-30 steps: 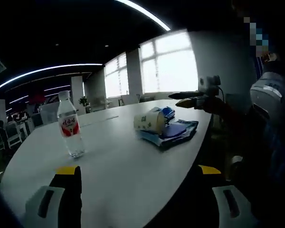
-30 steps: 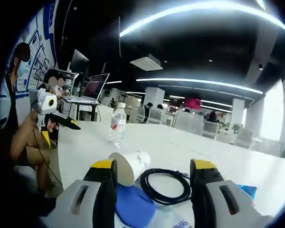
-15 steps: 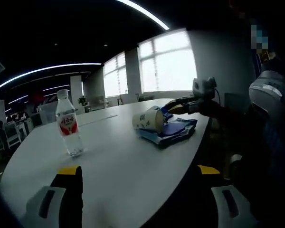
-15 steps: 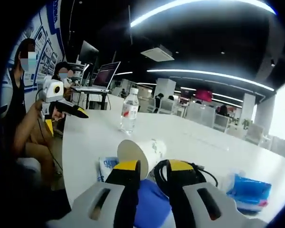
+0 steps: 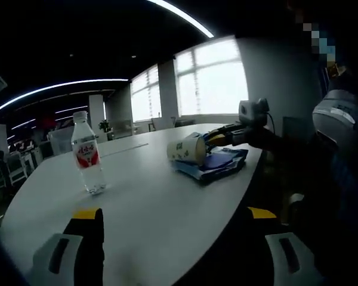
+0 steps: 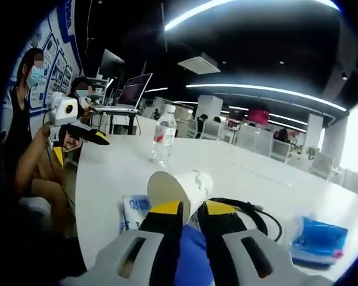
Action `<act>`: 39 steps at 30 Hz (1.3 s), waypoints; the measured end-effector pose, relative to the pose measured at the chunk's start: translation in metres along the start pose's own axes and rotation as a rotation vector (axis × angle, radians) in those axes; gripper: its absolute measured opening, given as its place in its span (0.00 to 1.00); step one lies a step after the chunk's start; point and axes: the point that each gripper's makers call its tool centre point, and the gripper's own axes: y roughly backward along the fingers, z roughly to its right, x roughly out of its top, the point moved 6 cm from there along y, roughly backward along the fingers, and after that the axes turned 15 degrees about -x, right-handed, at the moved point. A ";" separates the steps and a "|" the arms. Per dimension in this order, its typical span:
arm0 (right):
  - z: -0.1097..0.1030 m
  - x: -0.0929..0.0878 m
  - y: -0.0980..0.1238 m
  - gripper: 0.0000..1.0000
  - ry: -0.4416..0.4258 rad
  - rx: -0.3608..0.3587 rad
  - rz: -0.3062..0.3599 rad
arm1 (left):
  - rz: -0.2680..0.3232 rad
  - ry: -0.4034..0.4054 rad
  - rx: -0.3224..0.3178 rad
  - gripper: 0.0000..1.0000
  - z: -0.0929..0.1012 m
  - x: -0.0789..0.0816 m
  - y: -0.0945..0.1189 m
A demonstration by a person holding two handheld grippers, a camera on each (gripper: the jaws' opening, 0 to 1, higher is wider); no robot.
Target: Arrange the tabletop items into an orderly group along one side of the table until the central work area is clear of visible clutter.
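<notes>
Right gripper (image 6: 190, 207): jaws drawn narrow, only a slim gap between the yellow tips; whether anything is pinched there cannot be told. They sit low over the blue flat item (image 6: 191, 268), just under the paper cup.

Paper cup (image 6: 176, 189): lying on its side, open mouth toward the right gripper view, resting on the pile at the worktop's edge. Judged very light, thin-walled, easily crushed; best taken gently across the body near the stiffer rim, or by the rim itself.

Black cable (image 6: 250, 211): loose coil just behind the cup. Judged limp and prone to trail; take it across bunched strands.

Printed packet (image 6: 133, 210): flat, beside the cup on the near side. Judged soft and thin; needs an edge pinch.

Blue pouch (image 6: 320, 239): apart from the pile, farther along the worktop (image 6: 107, 173). Judged soft, crinkly.

Water bottle (image 5: 86, 155): upright, well apart from the pile, toward mid-worktop. Judged heavier, smooth-sided, tippable; grip at the labelled waist.

Left gripper (image 5: 176, 215): jaws wide, holding nothing, at the near edge of the worktop.
</notes>
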 end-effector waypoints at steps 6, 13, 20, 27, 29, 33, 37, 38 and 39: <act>-0.001 -0.001 -0.003 0.06 0.002 0.000 -0.001 | 0.000 -0.001 -0.001 0.97 0.000 0.000 0.000; -0.001 -0.003 -0.005 0.01 0.004 0.001 -0.005 | -0.004 -0.001 -0.009 0.97 0.001 -0.001 -0.003; 0.001 -0.001 -0.004 0.00 0.010 -0.015 0.005 | -0.005 -0.001 -0.010 0.96 0.001 -0.002 -0.003; 0.005 0.010 -0.001 0.00 0.006 -0.027 0.031 | -0.003 -0.002 -0.014 0.96 0.002 -0.002 -0.004; 0.007 0.013 0.000 0.00 0.006 -0.033 0.040 | 0.000 -0.001 -0.015 0.96 0.002 -0.002 -0.004; 0.011 0.019 0.002 0.00 0.000 -0.038 0.055 | 0.001 0.000 -0.015 0.96 0.003 -0.003 -0.004; 0.014 0.025 0.004 0.00 0.002 -0.045 0.070 | -0.001 0.000 -0.017 0.96 0.003 -0.003 -0.004; 0.014 0.028 0.004 0.00 0.003 -0.045 0.073 | 0.000 -0.002 -0.017 0.96 0.003 -0.003 -0.004; 0.015 0.030 0.003 0.00 0.005 -0.045 0.076 | 0.001 -0.001 -0.016 0.96 0.003 -0.003 -0.004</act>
